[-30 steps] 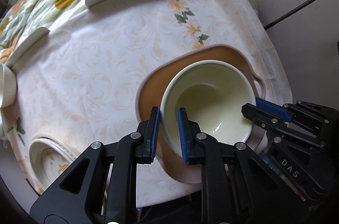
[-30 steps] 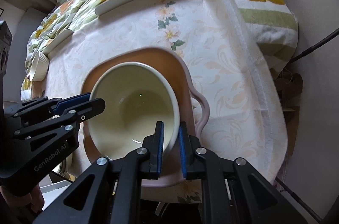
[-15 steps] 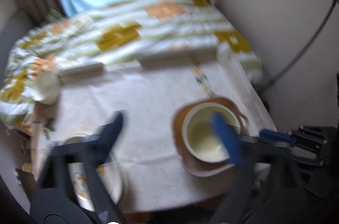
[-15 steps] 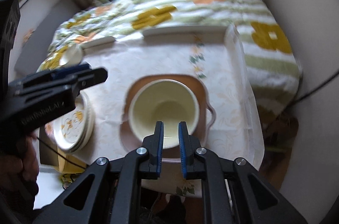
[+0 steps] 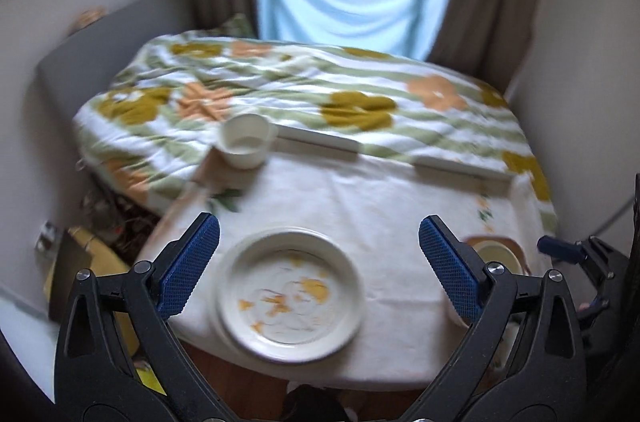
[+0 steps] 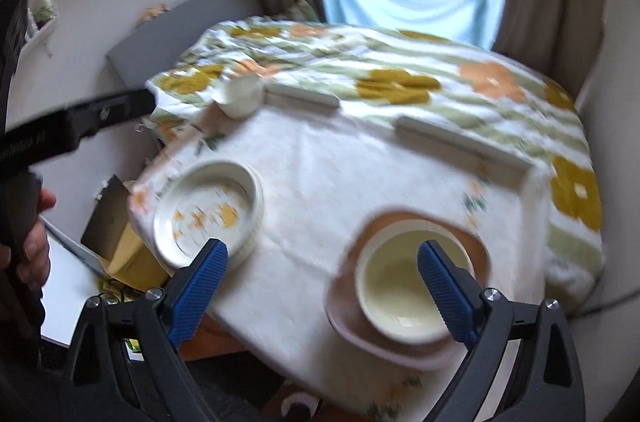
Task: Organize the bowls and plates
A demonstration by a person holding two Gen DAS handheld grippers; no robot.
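On the table (image 6: 360,182), a bowl (image 6: 404,286) sits in a dish (image 6: 400,346) at five o'clock, plates (image 6: 208,210) are stacked at eight o'clock, and a cup (image 6: 242,96) stands at eleven.

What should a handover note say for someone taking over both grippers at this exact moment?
Left gripper: open, empty, above the flowered plates.
Right gripper: jaws opening, nothing between them, above the cream bowl.
Done: cream bowl sits on the brown handled plate at the table's near right.
Elsewhere: flowered plates stacked near left; small white bowl at the far left edge, on another brownish piece too blurred to identify.
Left, as I judge it: probably gather the small white bowl and the stack.
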